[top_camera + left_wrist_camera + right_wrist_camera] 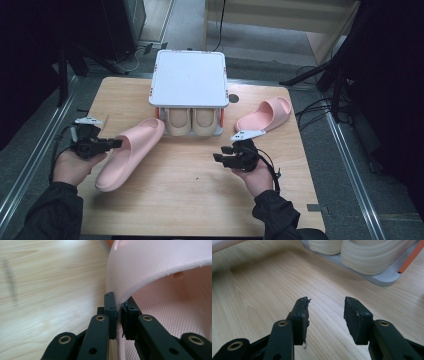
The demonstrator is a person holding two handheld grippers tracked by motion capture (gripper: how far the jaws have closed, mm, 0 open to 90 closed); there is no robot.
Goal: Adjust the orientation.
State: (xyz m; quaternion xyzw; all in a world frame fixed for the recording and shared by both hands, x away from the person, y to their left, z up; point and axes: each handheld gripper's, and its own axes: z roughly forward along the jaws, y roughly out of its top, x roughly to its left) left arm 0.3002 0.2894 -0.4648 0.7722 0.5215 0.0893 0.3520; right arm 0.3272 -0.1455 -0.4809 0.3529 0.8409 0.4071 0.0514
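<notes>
A pink slipper [131, 152] lies on the wooden table [195, 200] at the left, toe toward the rack. My left gripper [116, 143] is shut on the edge of its strap [150, 270], one jaw outside the strap and one inside. A second pink slipper [265, 114] lies at the right of the rack. My right gripper [220, 153] hovers open over bare wood in front of the rack, nothing between its fingertips [325, 312]. A pair of beige slippers [192, 121] sits on the lower shelf of a white rack [189, 77].
The rack's grey base [384, 278] with an orange post shows ahead of the right gripper, beige slippers [372, 255] on it. A round hole [233, 99] sits in the tabletop beside the rack. Dark stands and cables surround the table.
</notes>
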